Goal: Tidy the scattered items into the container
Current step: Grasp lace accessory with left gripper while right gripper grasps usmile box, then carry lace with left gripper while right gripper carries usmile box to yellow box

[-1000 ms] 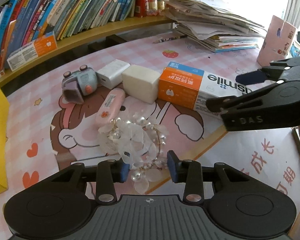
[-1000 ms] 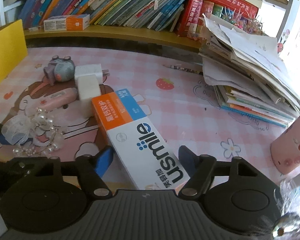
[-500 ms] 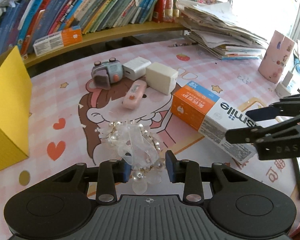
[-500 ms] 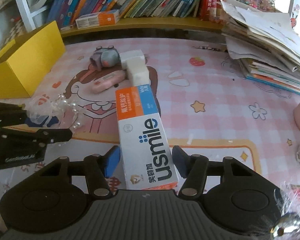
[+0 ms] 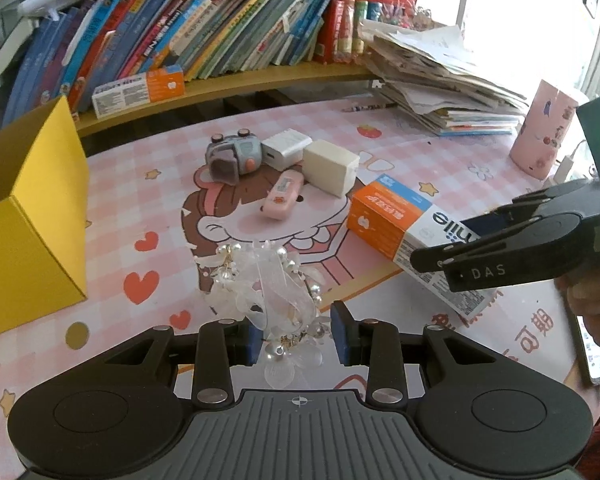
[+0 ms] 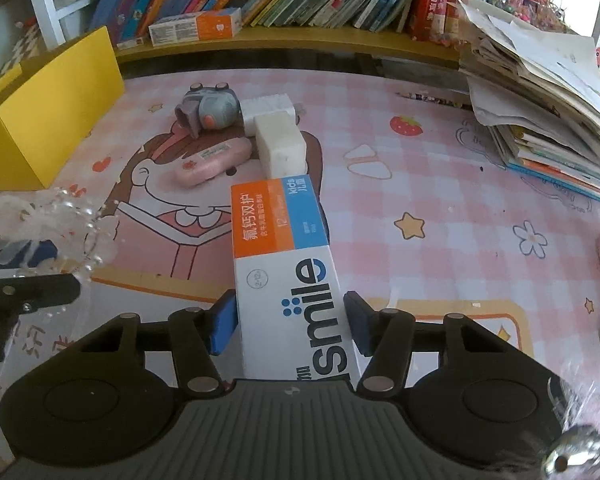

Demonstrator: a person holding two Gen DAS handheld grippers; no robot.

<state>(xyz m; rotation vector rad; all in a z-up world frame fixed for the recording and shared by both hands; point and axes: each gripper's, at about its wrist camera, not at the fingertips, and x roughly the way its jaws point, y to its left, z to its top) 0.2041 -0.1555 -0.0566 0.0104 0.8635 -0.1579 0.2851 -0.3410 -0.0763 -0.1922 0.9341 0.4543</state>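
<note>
The left gripper is clamped on a white lace and pearl hair ornament, whose lower petals sit squeezed between the blue pads while the frilly bulk rises in front of the fingertips, lifted clear of the pink cartoon desk mat. The right gripper straddles the white end of the orange, blue and white toothpaste box; its jaws are closing, the left pad right against the box's side and a thin gap showing at the right pad. The box lies flat, running from the mat's near edge toward its middle. Past the box's far end, around the mat's centre, lie a cream block, a white charger, a grey toy camera and a pink case, bunched close together. The yellow container stands open-topped at the mat's left edge, well apart from both grippers. Books line the shelf behind.
</note>
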